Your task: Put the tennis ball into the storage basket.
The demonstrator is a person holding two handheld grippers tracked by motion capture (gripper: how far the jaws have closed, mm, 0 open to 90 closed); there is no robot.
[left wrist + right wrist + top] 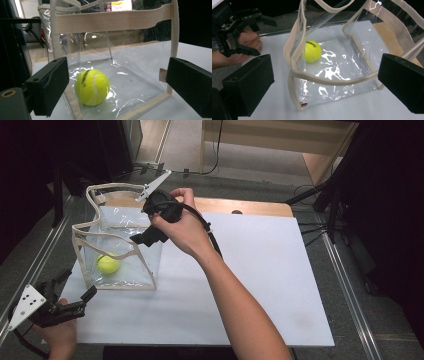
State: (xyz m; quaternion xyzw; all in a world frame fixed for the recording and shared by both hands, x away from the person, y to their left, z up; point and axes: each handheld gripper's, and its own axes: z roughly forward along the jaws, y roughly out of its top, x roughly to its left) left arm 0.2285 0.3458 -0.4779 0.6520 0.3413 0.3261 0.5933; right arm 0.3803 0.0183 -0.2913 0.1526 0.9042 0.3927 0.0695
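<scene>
Nearest the person, the left gripper [75, 300] sits low at the near left corner of the white table top [260, 285], its jaws wide apart and level with nothing between them, aimed at the clear plastic tote bag [120, 245] as if waiting to steady or grasp a side; in the left gripper view the two blocky black pads frame the bag's near wall without touching it. Just beyond them the tennis ball [92, 87] rests on the bag's floor, toward the near left corner, a fuzzy yellow-green sphere with a pale curved seam and a dark printed mark; it lies loose inside, apart from both grippers. The bag stands upright by itself because its glossy, creased see-through walls are edged with stiff cream woven webbing [112, 21], which holds the mouth open in a rough square and loops up into two handles at the far side. Above the bag's far right rim hangs the right gripper [150, 227], tipped downward over the opening, its jaws spread wide and empty; the right gripper view looks straight down into the mouth between them, which suggests the ball has likely been let go into the bag. Farther off, the bare wooden edge [250, 206] of the table shows beyond the white sheet.
</scene>
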